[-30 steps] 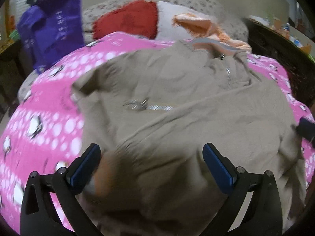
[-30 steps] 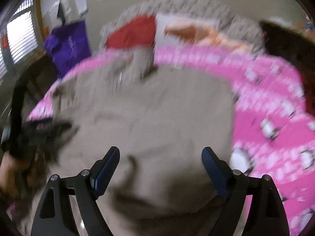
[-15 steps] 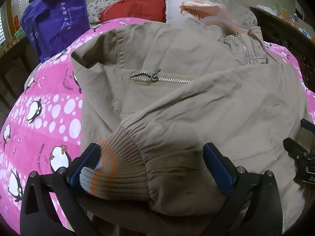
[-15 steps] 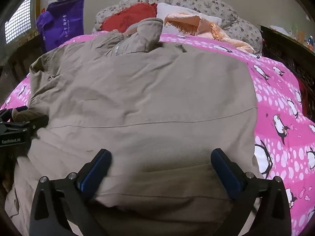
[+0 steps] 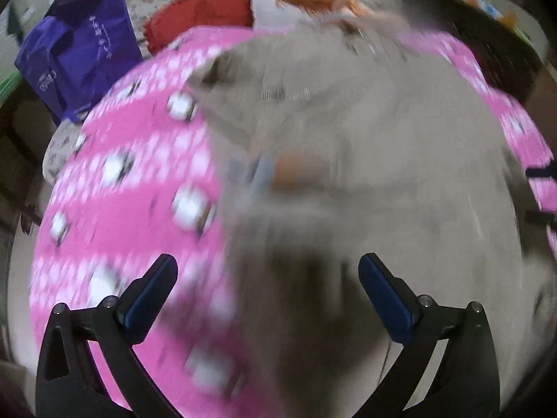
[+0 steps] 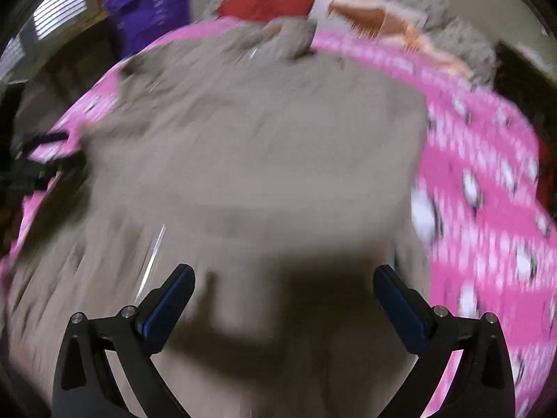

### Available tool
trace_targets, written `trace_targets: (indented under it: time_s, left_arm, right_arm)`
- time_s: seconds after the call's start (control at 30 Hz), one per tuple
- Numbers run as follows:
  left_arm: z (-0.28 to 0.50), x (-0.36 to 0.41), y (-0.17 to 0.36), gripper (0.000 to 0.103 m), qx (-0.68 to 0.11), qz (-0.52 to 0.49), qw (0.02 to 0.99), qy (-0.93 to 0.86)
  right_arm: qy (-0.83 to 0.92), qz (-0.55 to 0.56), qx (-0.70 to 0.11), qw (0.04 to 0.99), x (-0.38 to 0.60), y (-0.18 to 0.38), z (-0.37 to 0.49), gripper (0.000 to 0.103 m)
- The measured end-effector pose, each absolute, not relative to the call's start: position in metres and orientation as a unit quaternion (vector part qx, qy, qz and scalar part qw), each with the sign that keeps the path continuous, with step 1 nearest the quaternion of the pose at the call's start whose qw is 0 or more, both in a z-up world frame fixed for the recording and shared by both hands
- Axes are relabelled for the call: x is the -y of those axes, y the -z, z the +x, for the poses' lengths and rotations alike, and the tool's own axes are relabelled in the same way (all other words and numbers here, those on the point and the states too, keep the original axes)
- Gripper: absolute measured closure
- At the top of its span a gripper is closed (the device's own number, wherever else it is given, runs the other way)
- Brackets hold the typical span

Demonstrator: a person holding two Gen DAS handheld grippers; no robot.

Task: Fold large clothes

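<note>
A large tan jacket (image 5: pixel 383 146) lies spread on a pink penguin-print bedspread (image 5: pixel 132 188); it also fills the right wrist view (image 6: pixel 264 146). Its ribbed cuff with orange stripes (image 5: pixel 278 170) rests on the jacket's left part. Both views are motion-blurred. My left gripper (image 5: pixel 268 278) is open and empty above the jacket's near left edge. My right gripper (image 6: pixel 283 285) is open and empty above the jacket's near hem. The other gripper shows dimly at the left edge of the right wrist view (image 6: pixel 38 170).
A purple bag (image 5: pixel 76 45) stands at the bed's far left. A red pillow (image 5: pixel 205 7), a white pillow and an orange garment (image 6: pixel 369 17) lie at the head of the bed. Dark furniture (image 5: pixel 494 45) borders the right side.
Both grippers have lifted and pulled back from the jacket, and the views are now blurred. The cuff that lay between the left fingers now sits farther away on the jacket.
</note>
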State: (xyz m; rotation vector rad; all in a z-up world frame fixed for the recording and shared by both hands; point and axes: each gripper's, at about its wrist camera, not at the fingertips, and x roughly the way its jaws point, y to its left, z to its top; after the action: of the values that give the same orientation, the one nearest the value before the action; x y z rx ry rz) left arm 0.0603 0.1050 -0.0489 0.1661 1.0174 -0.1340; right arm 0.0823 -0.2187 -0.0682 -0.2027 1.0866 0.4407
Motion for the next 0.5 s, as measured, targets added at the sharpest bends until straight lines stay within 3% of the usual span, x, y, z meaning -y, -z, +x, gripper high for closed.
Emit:
trace_targets:
  time_s: [0.2, 0.5]
  left_arm:
    - [-0.027, -0.126, 0.073, 0.0, -0.551, 0.034, 0.83, 0.073]
    - [-0.115, -0.086, 0.071, 0.0, -0.545, -0.06, 0.815, 0.189]
  right_arm:
    - [-0.203, -0.121, -0.566, 0.79, 0.252, 0.114, 0.003, 0.001]
    - [-0.189, -0.016, -0.457, 0.869, 0.294, 0.068, -0.081, 0.001]
